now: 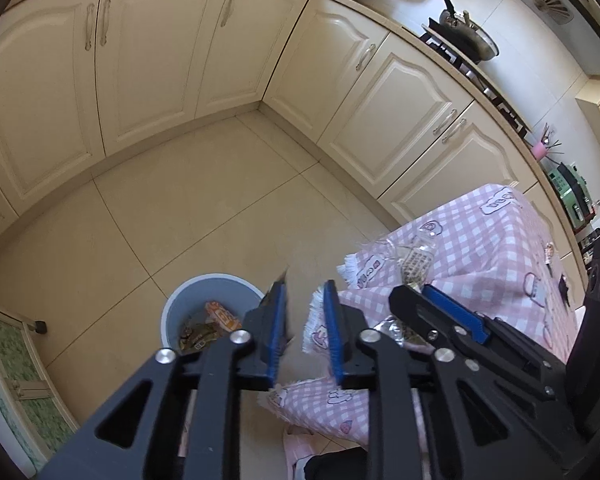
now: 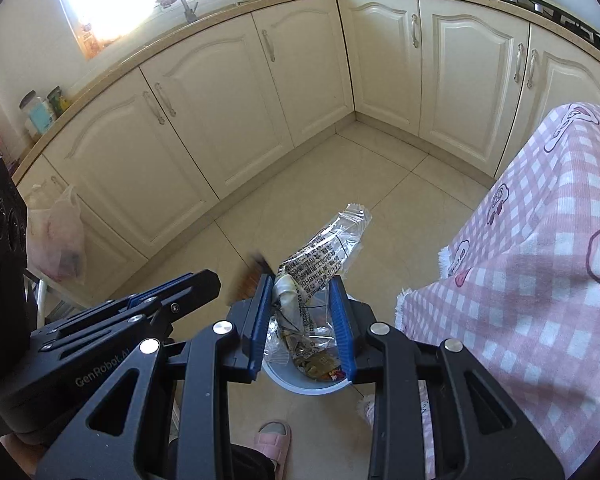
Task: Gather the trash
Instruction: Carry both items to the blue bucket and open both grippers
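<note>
Left wrist view: the left claw (image 1: 305, 320) stands slightly spread, nothing between its blue ribbed pads, beside the round grey bin (image 1: 176, 304) holding crumpled packets. Right wrist view: the right claw (image 2: 301, 312) pinches a crinkly clear printed wrapper (image 2: 327, 252) above the half-hidden bin (image 2: 300, 384).

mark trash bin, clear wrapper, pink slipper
trash bin (image 1: 176, 304): left wrist view, on its grey-blue rim.
clear wrapper (image 2: 327, 250): right wrist view, on its printed middle.
pink slipper (image 2: 274, 438): right wrist view, on its strap.
</note>
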Tool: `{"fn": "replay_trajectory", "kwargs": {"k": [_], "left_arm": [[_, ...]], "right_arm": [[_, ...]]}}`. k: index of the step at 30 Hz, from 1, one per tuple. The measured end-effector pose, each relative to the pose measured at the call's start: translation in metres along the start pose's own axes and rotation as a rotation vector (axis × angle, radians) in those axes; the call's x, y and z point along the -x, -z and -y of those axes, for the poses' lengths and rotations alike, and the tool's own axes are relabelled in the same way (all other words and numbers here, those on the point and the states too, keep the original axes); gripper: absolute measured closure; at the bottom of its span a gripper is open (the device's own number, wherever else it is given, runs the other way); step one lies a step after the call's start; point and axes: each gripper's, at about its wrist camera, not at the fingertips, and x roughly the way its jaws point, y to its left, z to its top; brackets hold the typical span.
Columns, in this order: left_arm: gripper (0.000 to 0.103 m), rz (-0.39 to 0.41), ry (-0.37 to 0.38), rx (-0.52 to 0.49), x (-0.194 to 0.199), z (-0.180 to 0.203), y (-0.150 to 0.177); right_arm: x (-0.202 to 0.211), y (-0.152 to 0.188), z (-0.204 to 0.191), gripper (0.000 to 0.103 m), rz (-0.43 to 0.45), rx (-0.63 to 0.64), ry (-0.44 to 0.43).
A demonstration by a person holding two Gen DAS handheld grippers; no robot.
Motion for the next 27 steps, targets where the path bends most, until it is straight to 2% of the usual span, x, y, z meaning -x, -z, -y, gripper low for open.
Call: {"fn": "replay_trajectory", "kwargs": {"k": [9,13,27], "left_arm": [[0.076,-0.037,-0.020,0.024,-0.009,-0.008,0.010],[0.070,-0.029,-0.032,0.020,-0.005,-0.009,0.013],[0.064,0.006,-0.081,0.087,0.011,-0.041,0.007]], "right_arm": [[-0.007,0.002,-0.002,0.076,-0.020,-0.007,0.000],[-0.009,-0.003,-0.005,0.076,-0.024,-0.002,-0.006],[-0.020,-0.009,-0.021,0.075,-0.016,0.026,-0.044]]}}
